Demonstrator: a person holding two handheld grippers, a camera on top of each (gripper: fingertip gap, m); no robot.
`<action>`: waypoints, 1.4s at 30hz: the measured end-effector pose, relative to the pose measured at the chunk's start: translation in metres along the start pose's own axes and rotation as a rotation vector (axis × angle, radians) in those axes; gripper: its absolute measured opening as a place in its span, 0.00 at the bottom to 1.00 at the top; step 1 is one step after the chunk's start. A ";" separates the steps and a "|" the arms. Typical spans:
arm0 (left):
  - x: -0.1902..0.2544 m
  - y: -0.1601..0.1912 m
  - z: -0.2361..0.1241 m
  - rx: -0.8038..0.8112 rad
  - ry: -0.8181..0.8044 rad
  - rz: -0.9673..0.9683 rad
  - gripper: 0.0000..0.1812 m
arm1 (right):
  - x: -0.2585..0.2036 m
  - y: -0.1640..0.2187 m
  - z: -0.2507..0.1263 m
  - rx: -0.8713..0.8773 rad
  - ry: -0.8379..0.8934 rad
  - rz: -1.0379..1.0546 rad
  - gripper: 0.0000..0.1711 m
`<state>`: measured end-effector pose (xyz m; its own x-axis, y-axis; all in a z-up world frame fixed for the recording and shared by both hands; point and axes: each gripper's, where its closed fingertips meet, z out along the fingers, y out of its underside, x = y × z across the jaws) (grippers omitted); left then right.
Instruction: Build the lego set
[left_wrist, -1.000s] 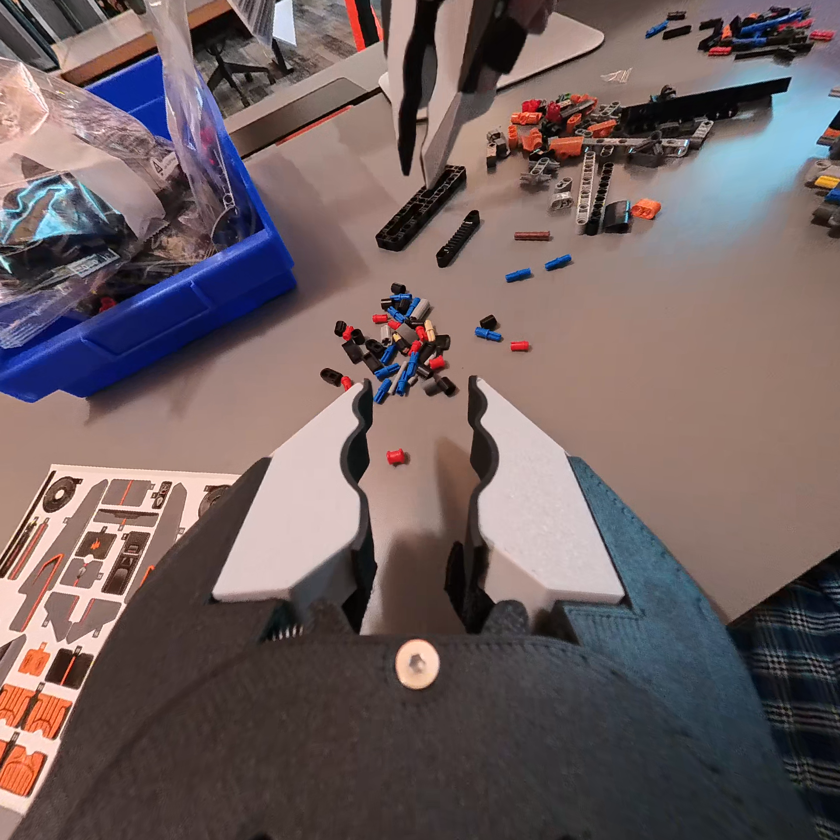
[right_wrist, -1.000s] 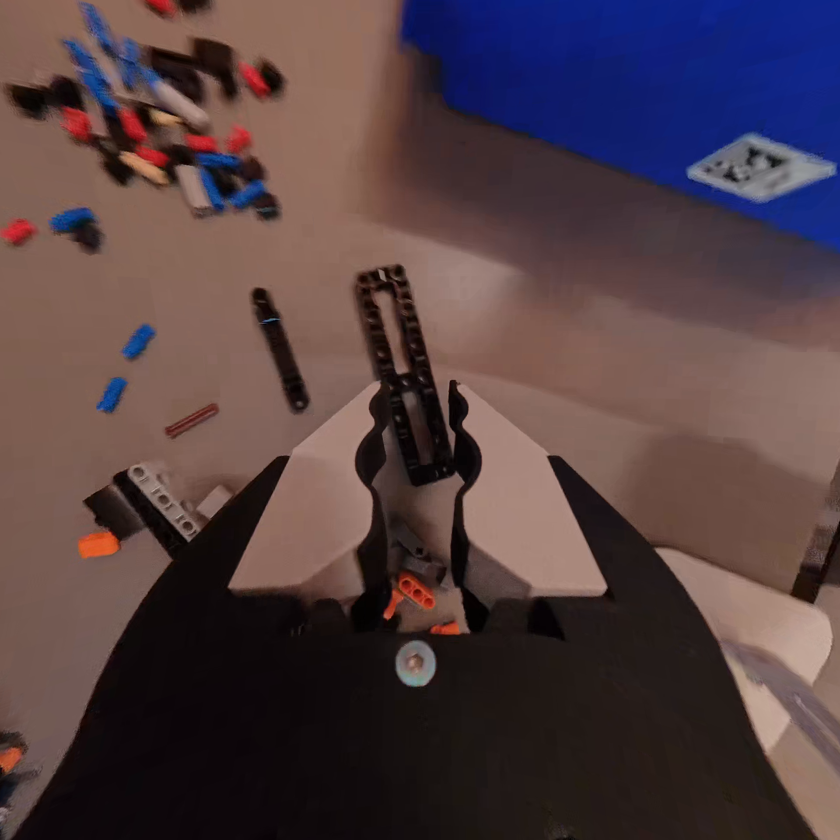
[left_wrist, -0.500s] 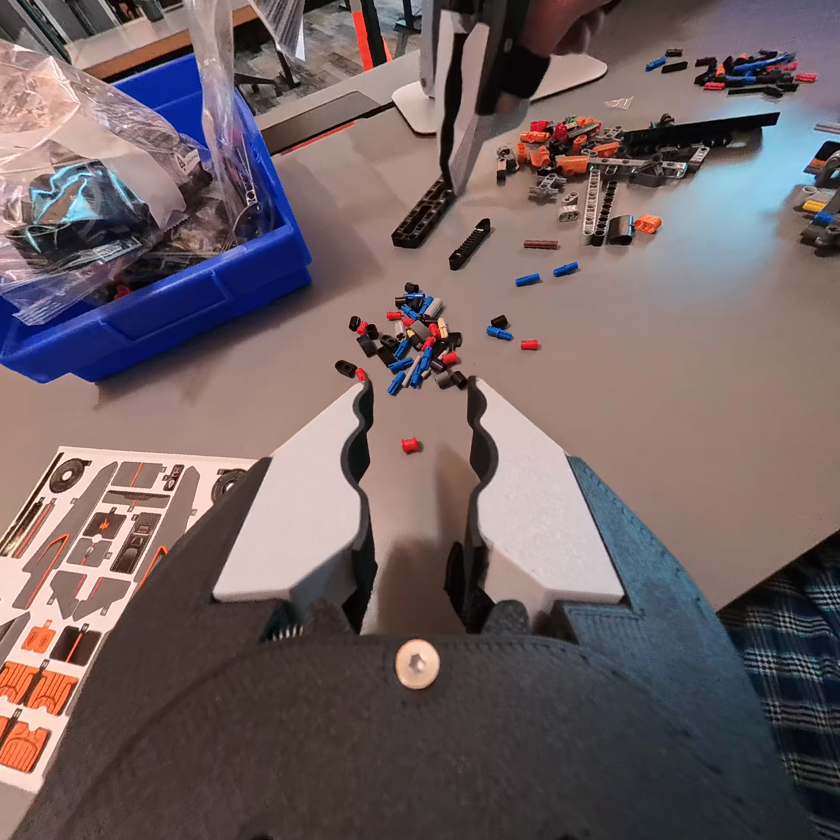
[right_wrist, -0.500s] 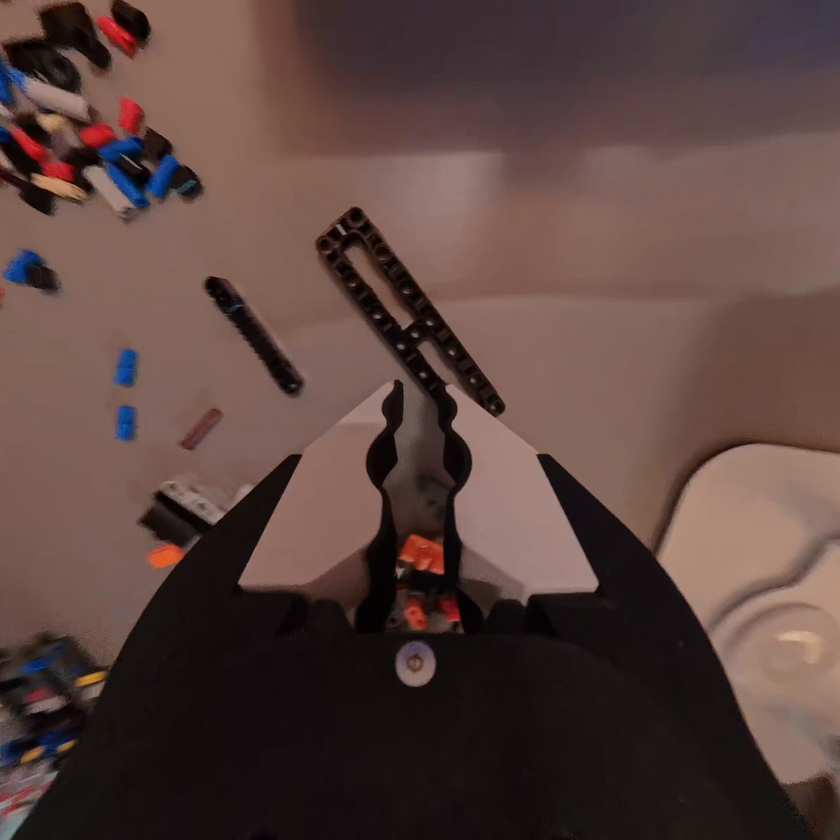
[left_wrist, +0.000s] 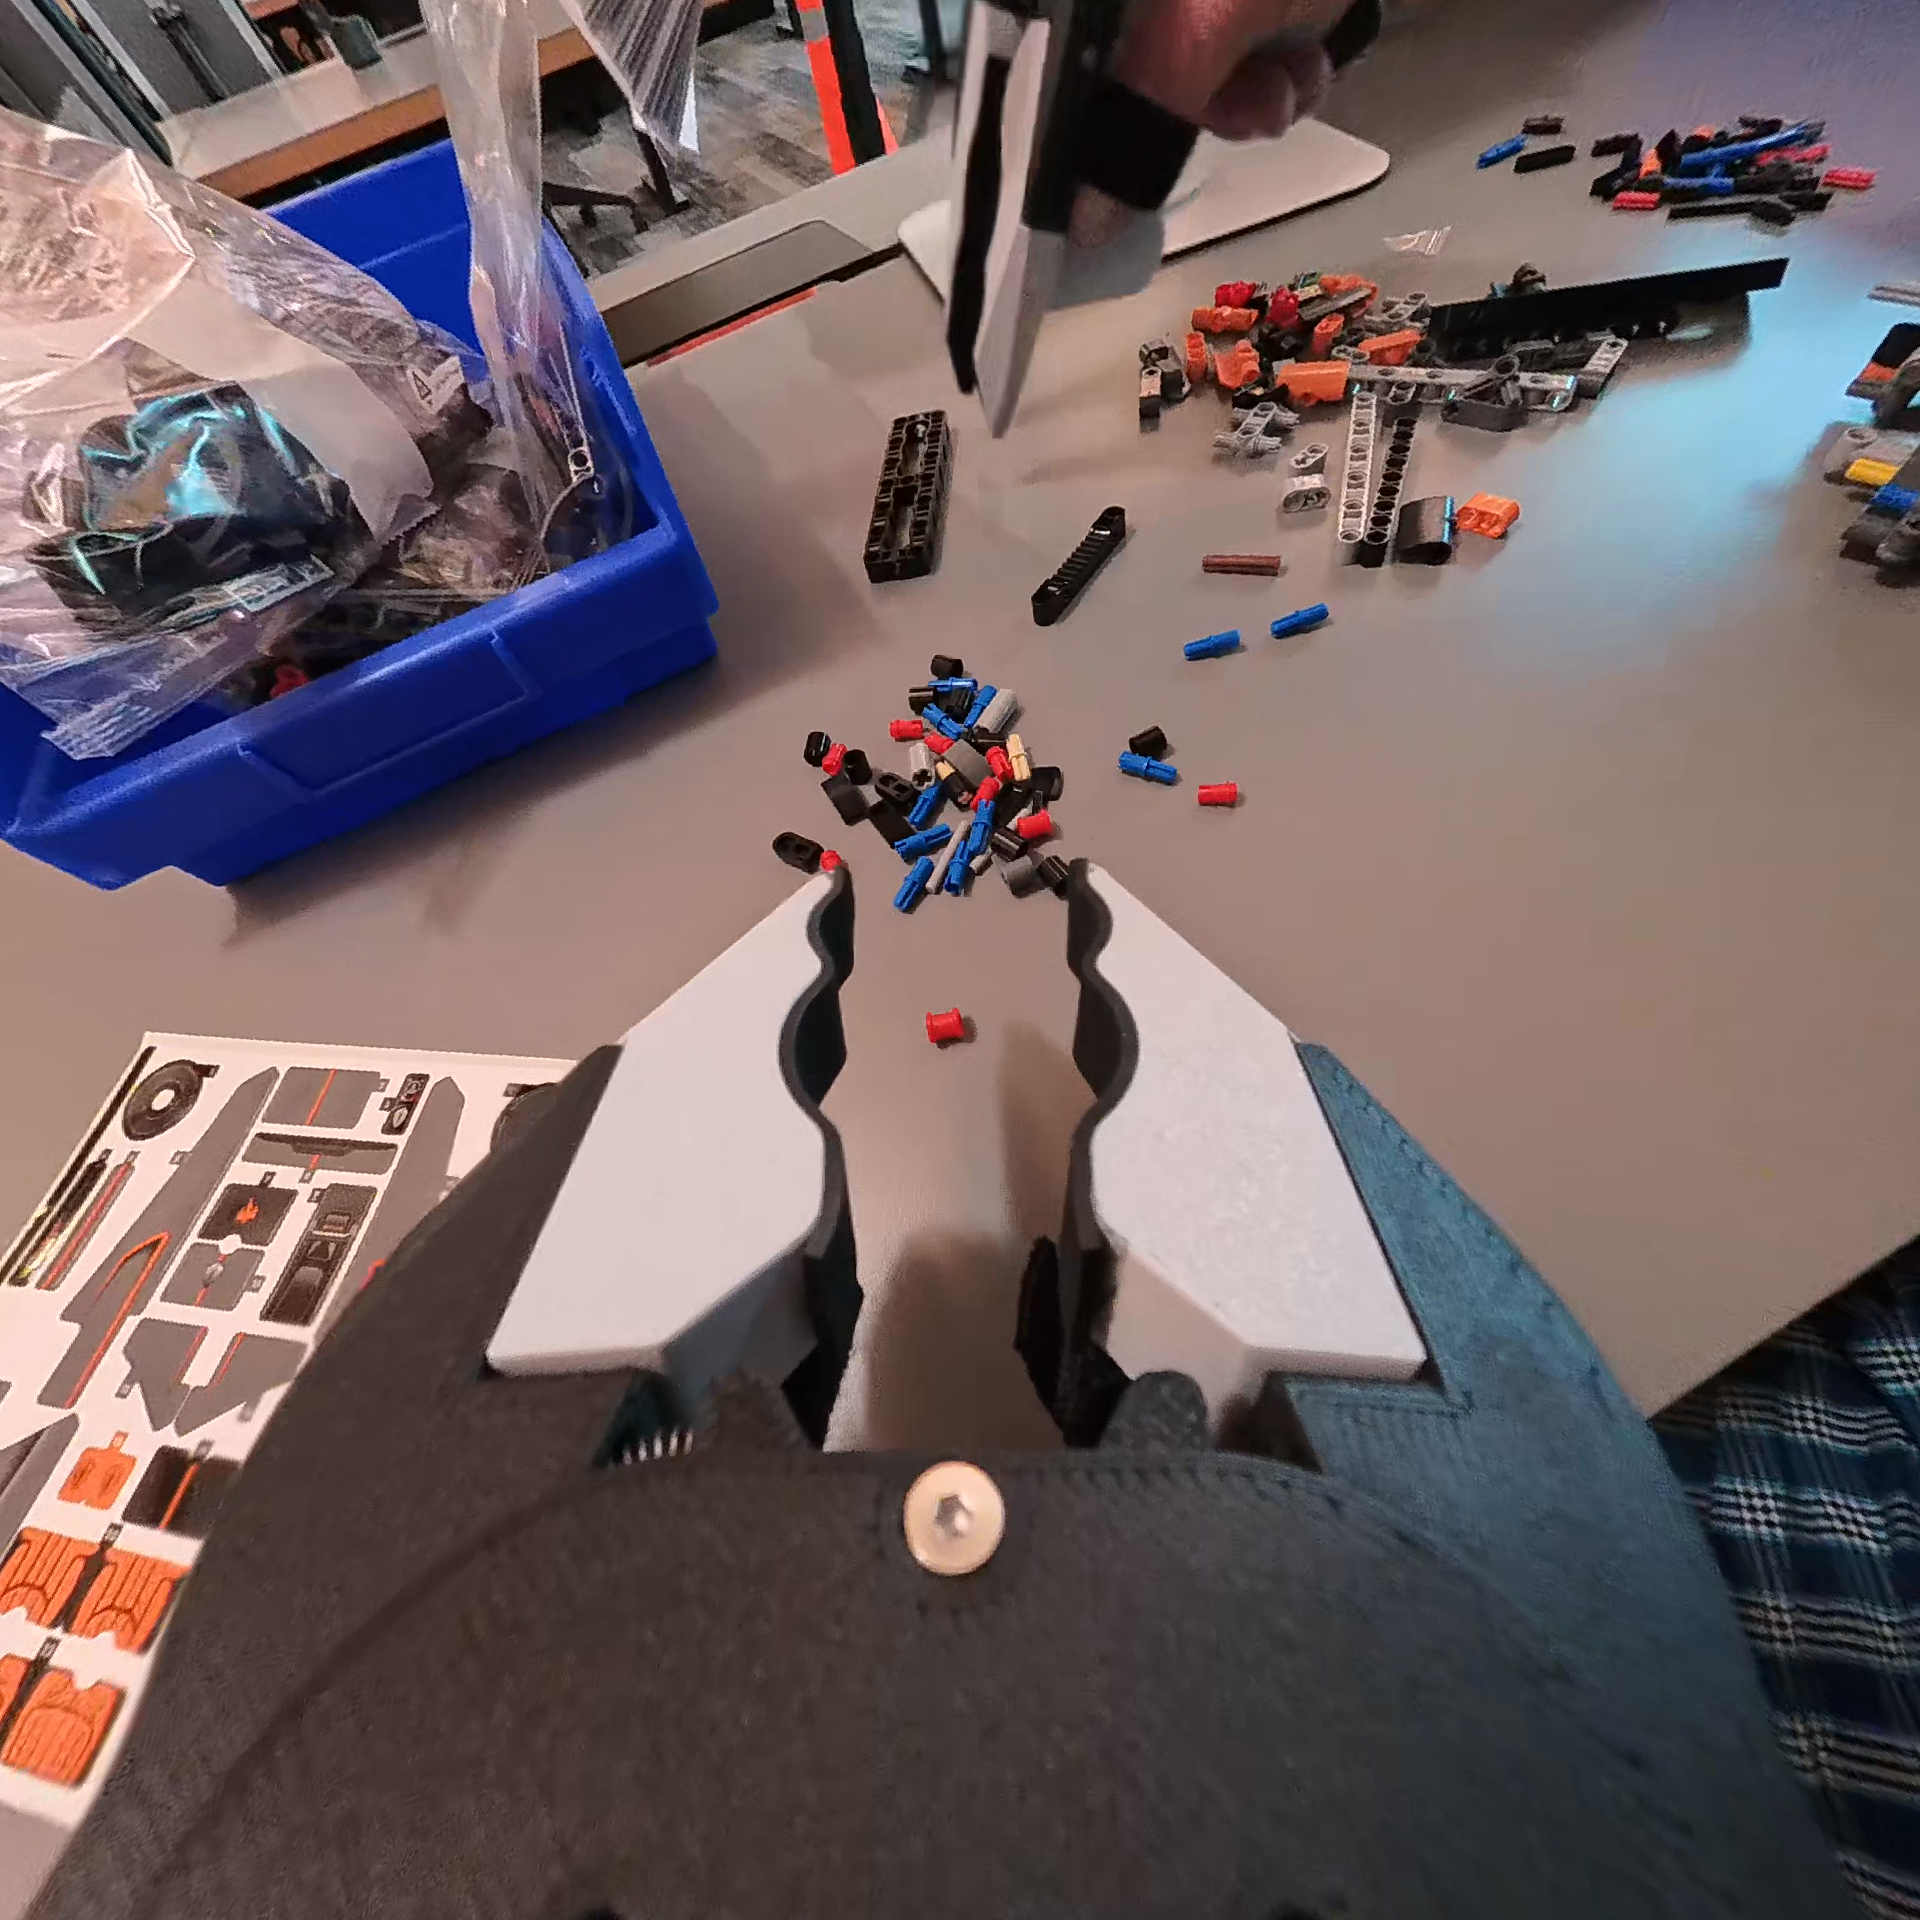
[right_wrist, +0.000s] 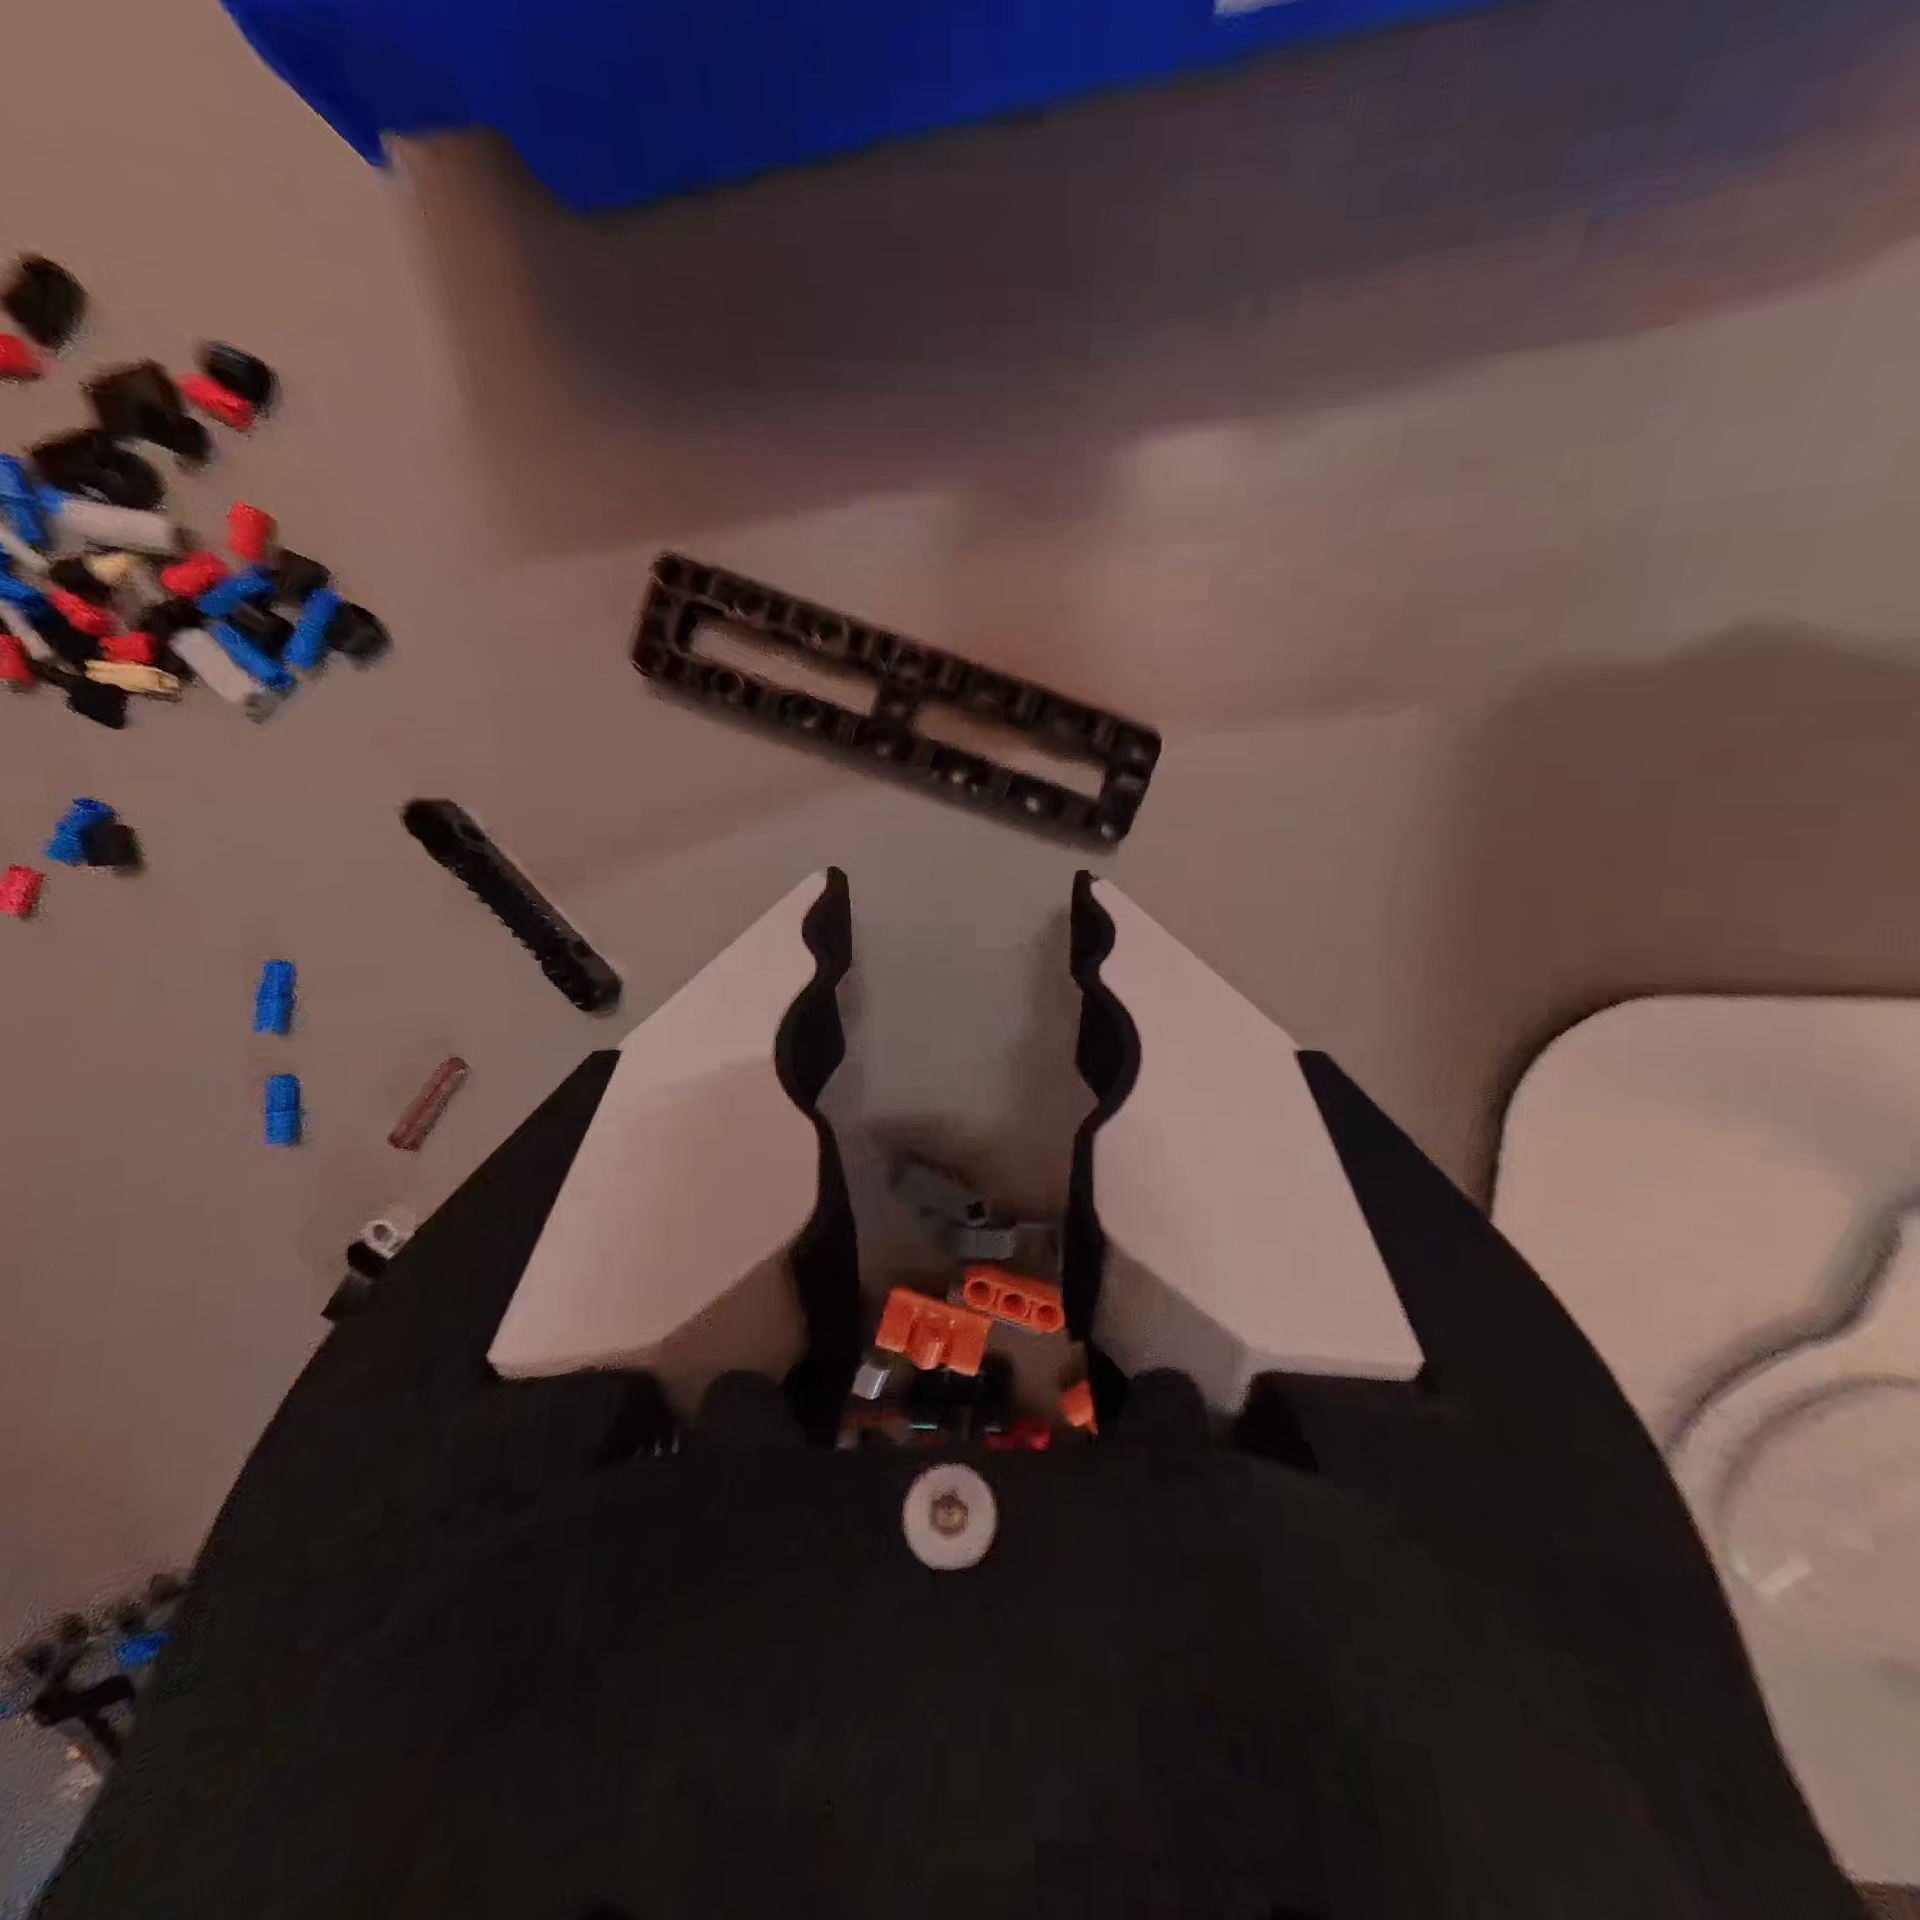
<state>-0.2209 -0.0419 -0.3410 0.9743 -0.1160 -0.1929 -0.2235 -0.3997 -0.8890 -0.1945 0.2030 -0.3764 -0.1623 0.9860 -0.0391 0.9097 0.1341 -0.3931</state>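
Both tongs gaping and empty over the worktop (left_wrist: 1455, 935).

The black frame (right_wrist: 894, 707) lies flat at twelve o'clock of the right tongs (right_wrist: 954, 883); left tongs (left_wrist: 956, 883) hover over a red bush (left_wrist: 943, 1027). Likely light, stiff, slick: pinch the frame's long rails.

On the desk (left_wrist: 1507, 935) we see a bin (left_wrist: 436, 717) at the left with bags (left_wrist: 187, 416) in it. A sticker sheet (left_wrist: 208, 1247) lies nearer us. The frame piece (left_wrist: 909, 496) lies right of the bin, a beam (left_wrist: 1078, 564) beside it, and the pile of pins (left_wrist: 951, 784) before both.
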 end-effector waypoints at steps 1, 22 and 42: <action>0.000 0.001 0.000 -0.005 0.001 0.001 0.22 | 0.001 0.006 0.005 -0.014 0.011 0.007 0.24; -0.001 0.002 -0.001 -0.004 -0.004 0.009 0.21 | -0.104 0.085 -0.052 -0.034 -0.246 -0.569 0.05; 0.003 0.003 0.002 -0.026 -0.010 0.036 0.21 | -0.100 0.109 -0.028 -0.056 -0.210 -0.596 0.08</action>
<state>-0.2182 -0.0417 -0.3456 0.9660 -0.1216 -0.2284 -0.2585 -0.4186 -0.8706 -0.0678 0.1220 -0.3894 -0.7134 0.7006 -0.0098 0.6577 0.6647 -0.3544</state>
